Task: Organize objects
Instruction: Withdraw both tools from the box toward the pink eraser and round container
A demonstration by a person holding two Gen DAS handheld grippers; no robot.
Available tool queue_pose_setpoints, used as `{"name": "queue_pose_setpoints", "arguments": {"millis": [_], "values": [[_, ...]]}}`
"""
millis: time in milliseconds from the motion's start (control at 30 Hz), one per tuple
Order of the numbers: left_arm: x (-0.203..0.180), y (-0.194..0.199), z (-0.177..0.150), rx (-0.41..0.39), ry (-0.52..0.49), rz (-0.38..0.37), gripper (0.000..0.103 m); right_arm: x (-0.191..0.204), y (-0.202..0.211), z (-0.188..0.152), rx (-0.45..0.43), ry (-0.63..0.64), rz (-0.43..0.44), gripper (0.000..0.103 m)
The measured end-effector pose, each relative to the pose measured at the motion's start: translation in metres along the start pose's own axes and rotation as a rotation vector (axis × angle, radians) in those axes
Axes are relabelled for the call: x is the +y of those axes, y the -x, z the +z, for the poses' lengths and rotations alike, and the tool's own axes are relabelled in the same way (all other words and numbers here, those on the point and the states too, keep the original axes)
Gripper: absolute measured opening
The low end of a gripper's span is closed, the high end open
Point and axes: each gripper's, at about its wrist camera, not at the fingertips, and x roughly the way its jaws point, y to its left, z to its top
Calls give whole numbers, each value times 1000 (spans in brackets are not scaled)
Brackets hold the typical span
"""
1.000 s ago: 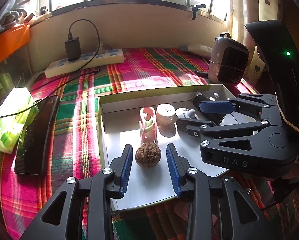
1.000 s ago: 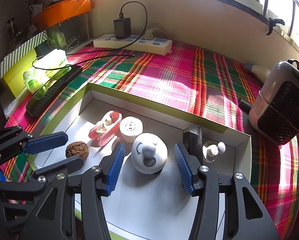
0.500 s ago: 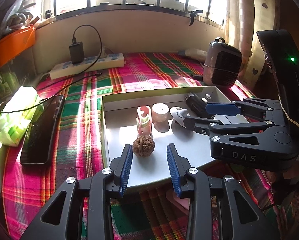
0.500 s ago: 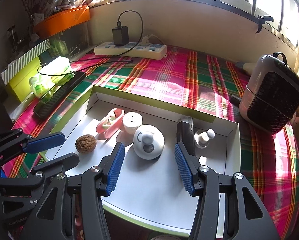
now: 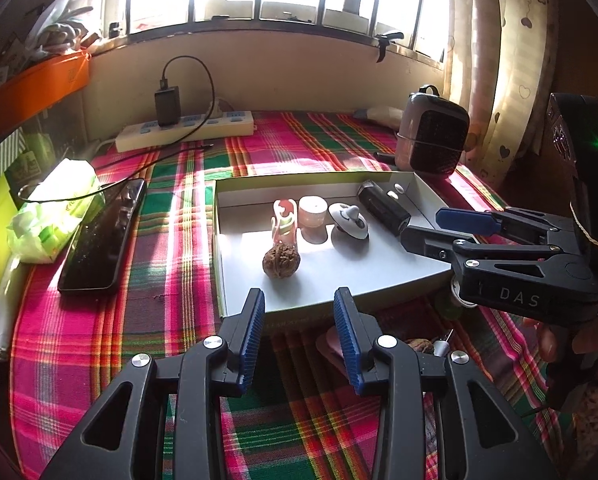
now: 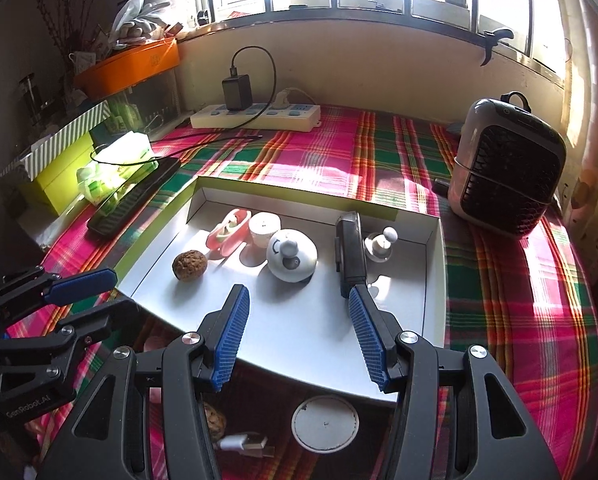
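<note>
A shallow box (image 5: 387,272) with a white floor and green outer walls lies on the plaid cloth. Inside it are a walnut (image 5: 281,260), a pink clip-like piece (image 5: 283,220), a white cylinder (image 5: 313,216), a white dome with a knob (image 5: 349,222), a black block (image 5: 383,208) and a small white knob (image 6: 381,242). My left gripper (image 5: 299,308) is open and empty at the box's near edge, short of the walnut. My right gripper (image 6: 297,300) is open and empty over the near part of the box floor (image 6: 403,312), behind the dome (image 6: 291,256).
Just outside the box's near edge lie a second walnut (image 6: 215,420), a USB plug (image 6: 249,446), a white disc (image 6: 325,424) and something pink (image 5: 329,344). A phone (image 5: 103,236), tissue pack (image 5: 55,212), power strip (image 5: 187,132) and small heater (image 5: 433,140) surround the box.
Both grippers have drawn back toward the near edge and risen a little. The walnut, earlier between the left fingers, now lies beyond their tips. Nothing in the box moved.
</note>
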Motion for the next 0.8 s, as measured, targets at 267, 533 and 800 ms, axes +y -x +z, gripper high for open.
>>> {"name": "queue_pose_setpoints", "arguments": {"millis": [267,533,800], "values": [[-6,0,-13,40,48,-66,37,-10,27,-25,-34,-40,-28,53],[-6,-8,-21,80,103,-70,37,-26,37,-50,-18,-109,-66,53],[-11,-12,-23,101,100,-80,37,-23,31,-56,1,-100,-45,54]]}}
